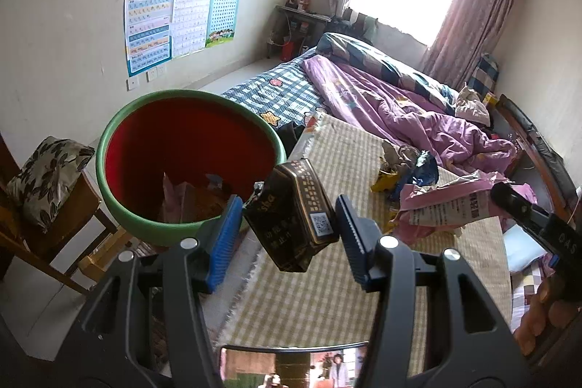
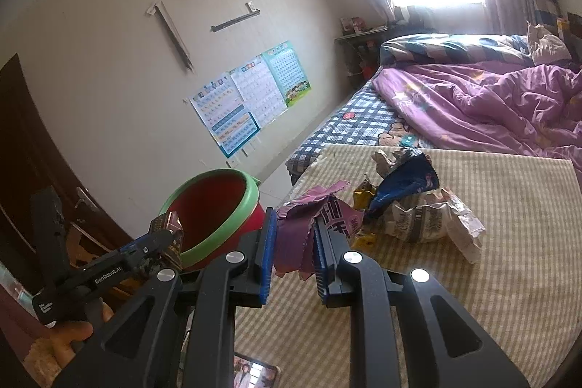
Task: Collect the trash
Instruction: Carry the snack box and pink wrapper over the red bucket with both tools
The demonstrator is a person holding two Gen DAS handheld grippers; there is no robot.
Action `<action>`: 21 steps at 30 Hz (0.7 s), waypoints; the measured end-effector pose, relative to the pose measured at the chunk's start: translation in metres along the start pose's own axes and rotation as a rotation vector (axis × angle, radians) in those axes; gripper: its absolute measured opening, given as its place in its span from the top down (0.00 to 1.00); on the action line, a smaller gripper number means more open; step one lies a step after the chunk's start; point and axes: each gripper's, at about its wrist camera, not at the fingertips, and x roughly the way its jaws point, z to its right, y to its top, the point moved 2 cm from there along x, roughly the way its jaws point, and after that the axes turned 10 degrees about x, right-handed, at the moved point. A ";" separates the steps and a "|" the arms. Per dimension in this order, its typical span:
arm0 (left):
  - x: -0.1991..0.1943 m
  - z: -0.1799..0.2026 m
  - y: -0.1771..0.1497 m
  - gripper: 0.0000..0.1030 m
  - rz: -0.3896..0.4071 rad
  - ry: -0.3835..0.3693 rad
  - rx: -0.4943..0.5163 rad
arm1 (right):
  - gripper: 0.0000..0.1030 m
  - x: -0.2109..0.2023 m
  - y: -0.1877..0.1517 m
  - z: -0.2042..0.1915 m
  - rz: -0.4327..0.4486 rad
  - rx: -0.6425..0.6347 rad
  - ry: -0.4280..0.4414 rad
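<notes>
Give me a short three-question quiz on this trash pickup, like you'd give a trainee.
1. True or false: the left gripper holds a dark cigarette pack.
2. What does the right gripper pinch? A) blue wrapper B) pink wrapper C) pillow
3. What colour is the rim of the red basin?

Key: 1 true; 2 B; 3 green.

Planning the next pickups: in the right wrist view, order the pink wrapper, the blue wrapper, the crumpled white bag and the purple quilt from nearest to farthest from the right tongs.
1. Pink wrapper: clamped between the right tongs.
2. Blue wrapper: just beyond, on the striped tabletop.
3. Crumpled white bag: right of the blue wrapper, about as near; too close to call.
4. Purple quilt: farthest, on the bed.
</notes>
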 end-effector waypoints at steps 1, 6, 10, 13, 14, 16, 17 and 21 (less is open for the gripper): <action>0.000 -0.003 0.001 0.51 0.002 -0.002 0.000 | 0.82 0.001 0.000 -0.002 0.001 0.000 -0.003; 0.000 -0.018 0.007 0.51 0.018 -0.011 0.006 | 0.82 0.011 -0.001 -0.013 0.006 0.007 -0.019; 0.002 -0.031 0.011 0.51 0.019 -0.019 0.002 | 0.82 0.017 -0.003 -0.021 0.015 0.012 -0.026; 0.004 -0.040 0.014 0.51 0.018 -0.024 0.002 | 0.82 0.022 -0.003 -0.027 0.024 0.012 -0.031; 0.004 -0.044 0.015 0.51 0.018 -0.025 0.002 | 0.82 0.023 -0.003 -0.029 0.027 0.013 -0.032; 0.004 -0.050 0.016 0.51 0.019 -0.027 0.002 | 0.82 0.026 -0.003 -0.035 0.033 0.015 -0.035; 0.005 -0.052 0.017 0.51 0.020 -0.028 0.002 | 0.82 0.027 -0.003 -0.036 0.036 0.016 -0.037; 0.007 -0.060 0.021 0.51 0.018 -0.041 0.006 | 0.82 0.031 -0.003 -0.042 0.046 0.025 -0.044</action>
